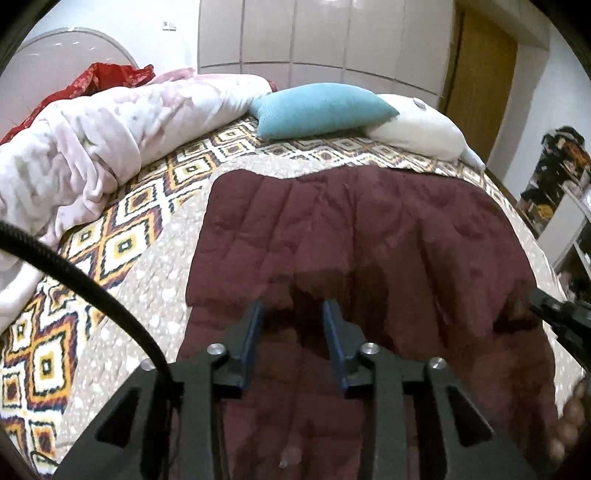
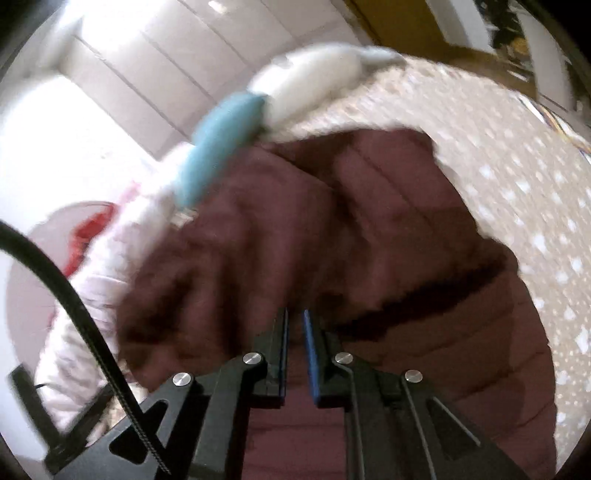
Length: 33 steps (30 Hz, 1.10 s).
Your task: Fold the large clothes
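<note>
Nearest, the left gripper point(image 1: 293, 308) hangs over the maroon quilted garment point(image 1: 354, 236), its blue-lined jaws a modest gap apart with nothing but cloth showing beyond and below them; whether the pads pinch any fabric I cannot tell; the right gripper point(image 2: 295, 317) has its jaws drawn in to a narrow slit over the same garment point(image 2: 332, 229), and no fold shows between them. The garment lies spread on the patterned bedspread point(image 1: 155, 206), starting under both sets of jaws and running away ahead of them; no label or writing can be read anywhere. Beyond the left jaws sit a teal cushion point(image 1: 321, 110) and a white pillow point(image 1: 417, 129); off to their left lies a heaped pale pink duvet point(image 1: 92, 147); furthest stand white wardrobe doors point(image 1: 325, 33). Only the left view shows the other gripper's tip at its right edge; the right view is smeared with blur, its cushion point(image 2: 221, 147) a streak.
</note>
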Motion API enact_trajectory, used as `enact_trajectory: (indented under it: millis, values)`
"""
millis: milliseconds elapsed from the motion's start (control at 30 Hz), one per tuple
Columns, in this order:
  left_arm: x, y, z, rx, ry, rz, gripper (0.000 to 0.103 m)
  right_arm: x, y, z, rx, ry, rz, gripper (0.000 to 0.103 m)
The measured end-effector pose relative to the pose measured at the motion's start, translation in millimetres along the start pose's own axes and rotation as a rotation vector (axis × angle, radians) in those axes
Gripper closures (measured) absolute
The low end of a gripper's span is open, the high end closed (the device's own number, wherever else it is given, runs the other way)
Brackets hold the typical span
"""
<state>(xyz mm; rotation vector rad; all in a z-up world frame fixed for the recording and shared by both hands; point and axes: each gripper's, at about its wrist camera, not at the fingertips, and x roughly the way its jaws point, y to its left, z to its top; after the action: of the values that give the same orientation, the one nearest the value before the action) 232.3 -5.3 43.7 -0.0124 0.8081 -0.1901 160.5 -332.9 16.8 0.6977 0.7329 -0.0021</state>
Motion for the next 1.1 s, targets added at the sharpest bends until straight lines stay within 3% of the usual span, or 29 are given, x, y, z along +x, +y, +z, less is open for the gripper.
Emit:
enact_trajectory:
  millis: [133,233,333,367,467,500,533,600,700,767,833,967,1033,1100]
  values:
    - [9,9,-2,-0.054,0.039,0.020,0.070,3,49,-3,-0.091,0.048,0.227,0.091]
    - [2,15,-13,-0.027,0.039,0.052,0.070,27,77,-7,-0.070,0.152,0.429,0.091]
    - [-11,25,-27,-0.027,0.040,0.066,0.070,70,93,-10,-0.044,0.295,0.571,0.089]
    - [-16,31,-31,-0.033,0.043,0.065,0.070,85,91,-13,-0.025,0.330,0.567,0.089]
    - [-29,46,-44,-0.042,0.050,0.072,0.068,127,61,-26,0.030,0.385,0.445,0.091]
    - [-35,53,-50,-0.042,0.051,0.076,0.066,135,54,-28,0.044,0.389,0.425,0.097]
    - [-39,58,-54,-0.041,0.053,0.080,0.064,141,41,-32,0.074,0.392,0.412,0.102]
    - [-48,72,-63,-0.042,0.058,0.086,0.059,141,25,-33,0.126,0.390,0.422,0.103]
    - [-58,91,-74,-0.037,0.063,0.111,0.058,116,22,-33,0.096,0.372,0.404,0.098]
    - [-64,104,-84,-0.031,0.069,0.134,0.055,90,28,-37,0.030,0.360,0.386,0.086]
    - [-66,116,-94,-0.026,0.089,0.138,0.053,61,30,-47,-0.021,0.353,0.357,0.063]
    - [-66,132,-117,-0.026,0.132,0.125,0.053,15,0,-81,-0.055,0.371,0.231,0.062]
    - [-64,140,-132,-0.044,0.179,0.069,0.053,-4,-24,-95,-0.056,0.381,0.151,0.062]
    - [-65,148,-144,-0.075,0.212,0.010,0.053,-24,-46,-109,-0.030,0.382,0.146,0.062]
